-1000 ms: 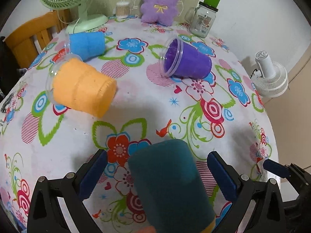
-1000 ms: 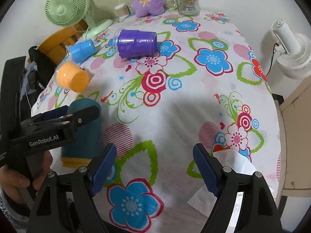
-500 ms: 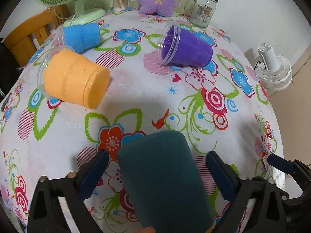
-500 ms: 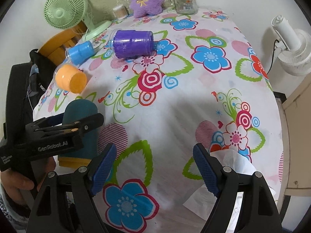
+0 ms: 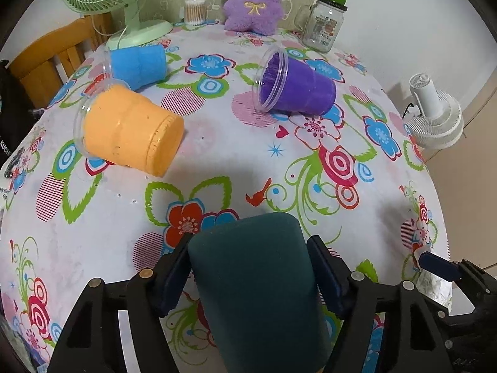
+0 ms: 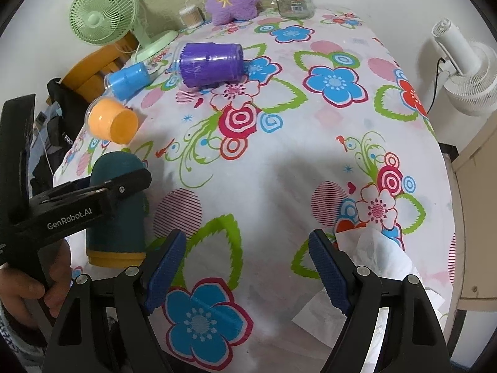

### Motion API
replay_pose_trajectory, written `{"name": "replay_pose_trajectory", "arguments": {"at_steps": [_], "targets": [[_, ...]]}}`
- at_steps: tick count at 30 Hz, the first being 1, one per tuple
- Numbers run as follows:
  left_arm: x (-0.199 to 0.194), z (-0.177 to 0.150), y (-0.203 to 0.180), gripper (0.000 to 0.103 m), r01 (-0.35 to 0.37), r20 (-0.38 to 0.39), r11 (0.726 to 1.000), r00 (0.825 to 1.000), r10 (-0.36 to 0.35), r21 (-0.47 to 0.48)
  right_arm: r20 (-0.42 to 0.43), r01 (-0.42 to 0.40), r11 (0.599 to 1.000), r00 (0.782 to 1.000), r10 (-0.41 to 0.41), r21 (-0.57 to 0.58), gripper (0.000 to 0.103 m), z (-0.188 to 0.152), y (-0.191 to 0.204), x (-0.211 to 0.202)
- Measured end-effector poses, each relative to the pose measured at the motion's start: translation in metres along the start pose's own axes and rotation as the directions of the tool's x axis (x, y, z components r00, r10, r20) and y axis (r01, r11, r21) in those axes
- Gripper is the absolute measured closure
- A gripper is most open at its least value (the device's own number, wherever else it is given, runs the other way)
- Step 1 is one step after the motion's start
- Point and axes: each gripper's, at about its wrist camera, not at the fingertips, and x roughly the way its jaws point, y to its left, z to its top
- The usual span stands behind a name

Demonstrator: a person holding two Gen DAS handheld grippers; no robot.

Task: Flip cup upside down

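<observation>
A dark teal cup [image 5: 254, 283] stands upside down near the table's front left, its yellow rim [image 6: 115, 259] at the bottom. My left gripper [image 5: 248, 270] is shut on it, blue pads pressed against both sides; it also shows in the right wrist view [image 6: 102, 192]. My right gripper [image 6: 247, 270] is open and empty over the flowered tablecloth. Three cups lie on their sides: orange [image 5: 130, 130], blue [image 5: 136, 65] and purple [image 5: 295, 88].
At the back stand a green fan [image 5: 124, 9], a purple plush toy [image 5: 254, 0], a glass jar [image 5: 324, 23] and a cotton-swab pot [image 5: 195, 12]. A crumpled tissue [image 6: 379, 264] lies at the front right edge. A white fan [image 6: 466, 71] stands off the table's right.
My left gripper's jaws have closed from wide open onto the teal cup. The right gripper has barely moved.
</observation>
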Motion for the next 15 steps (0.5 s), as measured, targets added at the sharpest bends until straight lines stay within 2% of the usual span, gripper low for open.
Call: {"name": "replay_pose_trajectory", "arguments": {"at_steps": [15], "targets": [[-0.027,-0.003,0.0,0.031,0.002,0.067,1.0,0.998,-0.003,0.026,0.001,0.004,1.0,1.0,-0.004,-0.029,0.02,-0.002,0.017,-0.003]]}}
